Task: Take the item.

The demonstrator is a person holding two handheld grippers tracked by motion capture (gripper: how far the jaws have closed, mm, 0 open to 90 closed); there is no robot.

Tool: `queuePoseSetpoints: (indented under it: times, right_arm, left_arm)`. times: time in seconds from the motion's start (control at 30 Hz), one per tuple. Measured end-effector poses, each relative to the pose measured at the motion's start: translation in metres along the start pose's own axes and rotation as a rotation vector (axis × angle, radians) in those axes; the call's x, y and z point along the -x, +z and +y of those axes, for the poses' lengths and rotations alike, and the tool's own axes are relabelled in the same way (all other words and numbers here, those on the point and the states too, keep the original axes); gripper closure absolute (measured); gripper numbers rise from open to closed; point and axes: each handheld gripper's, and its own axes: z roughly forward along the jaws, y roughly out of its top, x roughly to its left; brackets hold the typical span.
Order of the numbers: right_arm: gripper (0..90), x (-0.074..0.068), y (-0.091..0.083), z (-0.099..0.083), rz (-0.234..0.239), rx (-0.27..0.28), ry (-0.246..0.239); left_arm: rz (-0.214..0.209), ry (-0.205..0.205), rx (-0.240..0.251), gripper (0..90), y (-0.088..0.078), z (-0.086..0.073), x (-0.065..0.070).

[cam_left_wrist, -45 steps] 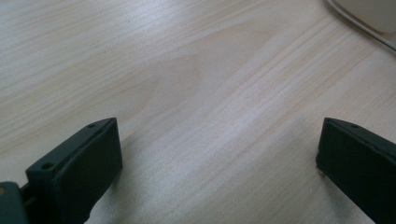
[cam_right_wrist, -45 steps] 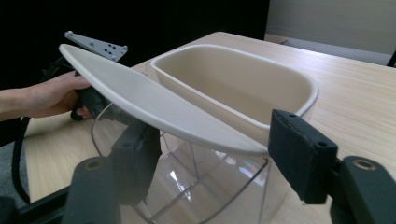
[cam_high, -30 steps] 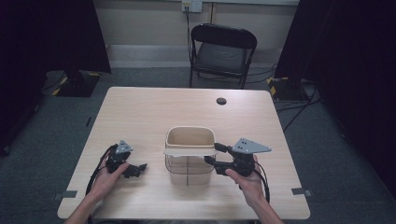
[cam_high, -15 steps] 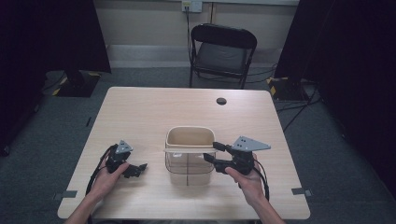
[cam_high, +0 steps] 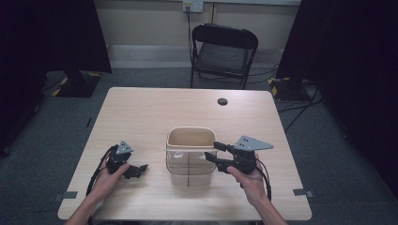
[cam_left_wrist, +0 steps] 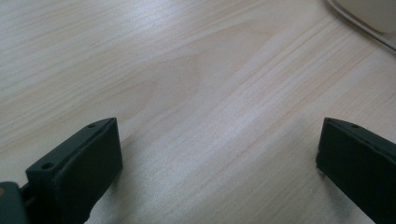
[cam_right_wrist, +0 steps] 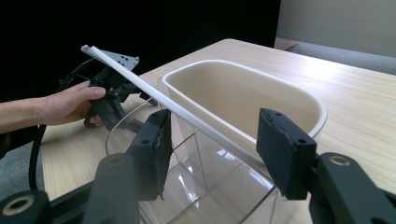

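Note:
A clear plastic container (cam_high: 190,174) stands at the table's middle front, with a beige tub (cam_high: 190,137) set into its top. A thin white bar (cam_high: 187,149) lies across the rim on the near side. My right gripper (cam_high: 212,151) is open at the container's right side. In the right gripper view the white bar (cam_right_wrist: 140,81) runs between its spread jaws (cam_right_wrist: 215,140), with the beige tub (cam_right_wrist: 243,93) just beyond and the clear wall (cam_right_wrist: 201,179) below. My left gripper (cam_high: 140,169) rests open on the table left of the container, bare wood between its jaws (cam_left_wrist: 217,154).
A small black round disc (cam_high: 222,101) sits near the table's far edge. A black folding chair (cam_high: 225,51) stands behind the table. The container's corner (cam_left_wrist: 369,14) lies just ahead and right of the left gripper.
The right gripper has crept a little toward the container. The left gripper and the container have not moved.

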Motion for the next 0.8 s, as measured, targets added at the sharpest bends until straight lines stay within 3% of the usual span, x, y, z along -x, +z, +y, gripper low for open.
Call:
queuePoseSetpoints:
  times: [0.8]
  right_arm:
    - [52.0, 0.0033, -0.0018, 0.0069, 0.002, 0.01, -0.005]
  left_arm:
    - [0.0, 0.001, 0.0, 0.0, -0.0001, 0.0, -0.0001]
